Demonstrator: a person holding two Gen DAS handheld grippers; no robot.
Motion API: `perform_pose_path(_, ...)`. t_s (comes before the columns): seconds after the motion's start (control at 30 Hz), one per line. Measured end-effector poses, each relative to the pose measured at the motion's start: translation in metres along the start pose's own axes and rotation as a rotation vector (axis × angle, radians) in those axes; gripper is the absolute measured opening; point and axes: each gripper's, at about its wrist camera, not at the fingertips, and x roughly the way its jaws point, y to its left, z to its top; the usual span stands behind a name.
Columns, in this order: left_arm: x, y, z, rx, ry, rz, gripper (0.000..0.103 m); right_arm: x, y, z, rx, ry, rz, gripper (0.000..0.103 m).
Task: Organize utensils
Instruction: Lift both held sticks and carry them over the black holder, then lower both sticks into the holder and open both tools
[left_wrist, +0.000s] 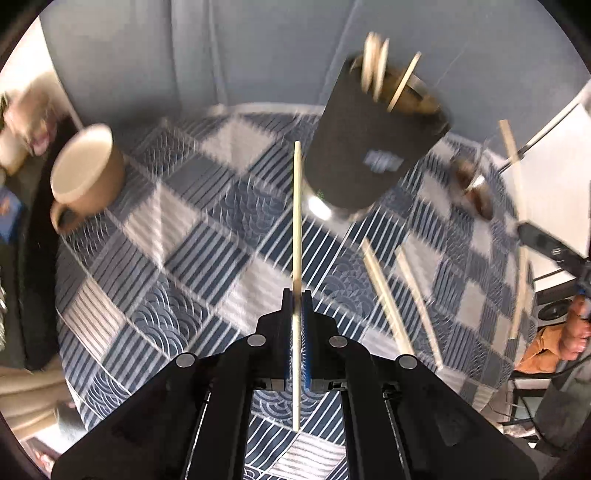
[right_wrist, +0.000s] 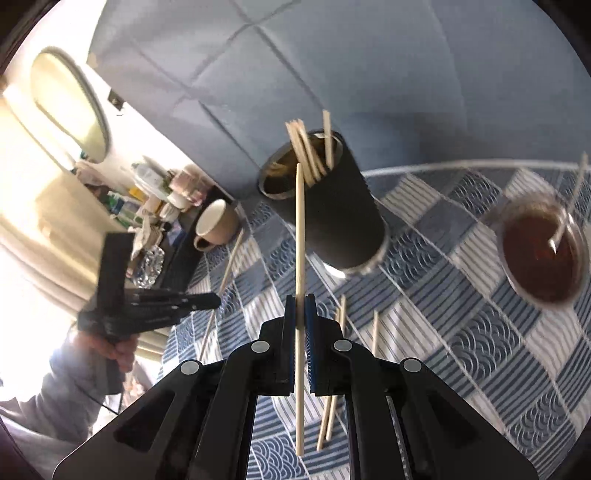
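A black cylindrical holder (left_wrist: 369, 144) (right_wrist: 328, 206) stands on the checked tablecloth with several wooden chopsticks (right_wrist: 306, 151) in it. My left gripper (left_wrist: 297, 295) is shut on one chopstick (left_wrist: 296, 221), held above the cloth just left of the holder. My right gripper (right_wrist: 300, 301) is shut on another chopstick (right_wrist: 300, 240), its tip reaching up near the holder's rim. Loose chopsticks (left_wrist: 388, 299) (right_wrist: 332, 387) lie on the cloth. The left gripper also shows in the right wrist view (right_wrist: 210, 301), holding its chopstick (right_wrist: 225, 280).
A beige mug (left_wrist: 85, 170) (right_wrist: 216, 223) stands at the table's left. A clear cup of brown liquid (right_wrist: 539, 243) with a stick in it stands at the right. A cluttered shelf (right_wrist: 147, 199) lies beyond the table (left_wrist: 177, 236).
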Motion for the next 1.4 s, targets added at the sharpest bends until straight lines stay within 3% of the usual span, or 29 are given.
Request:
perform_pose_path(0.13,-0.03,-0.018,0.029,0.038,-0.098,-0.019,0.005,-0.002,0.012,0.022,-0.053,-0.037,-0.002,0.005)
perform_pose_path(0.43,-0.06,-0.05,0.095,0.098,-0.196,-0.102,0.005,0.002,0.018,0.065,-0.094,-0.102,0.061,0.005)
perform_pose_path(0.73,-0.043,-0.068,0.148,0.145,-0.219,-0.185,0.005,0.013,-0.008,0.104,-0.073,-0.205,0.095,0.005)
perform_pose_path(0.9,-0.027,-0.073,0.173,0.179,-0.289,-0.234,0.005,0.028,-0.031,0.127,-0.017,-0.298,0.166,0.005)
perform_pose_path(1.03,-0.014,-0.066,0.18,0.161,-0.352,-0.227,0.005,0.038,-0.042,0.134,-0.002,-0.384,0.183,0.005)
perform_pose_path(1.17,-0.006,-0.063,0.175,0.207,-0.449,-0.277,0.005,0.054,-0.045,0.13,-0.027,-0.442,0.156,0.005)
perform_pose_path(1.3,0.012,-0.058,0.163,0.232,-0.518,-0.267,0.005,0.065,-0.044,0.119,-0.046,-0.441,0.125,0.005)
perform_pose_path(1.4,0.023,-0.054,0.156,0.221,-0.506,-0.281,0.005,0.068,-0.046,0.109,-0.043,-0.421,0.122,0.005)
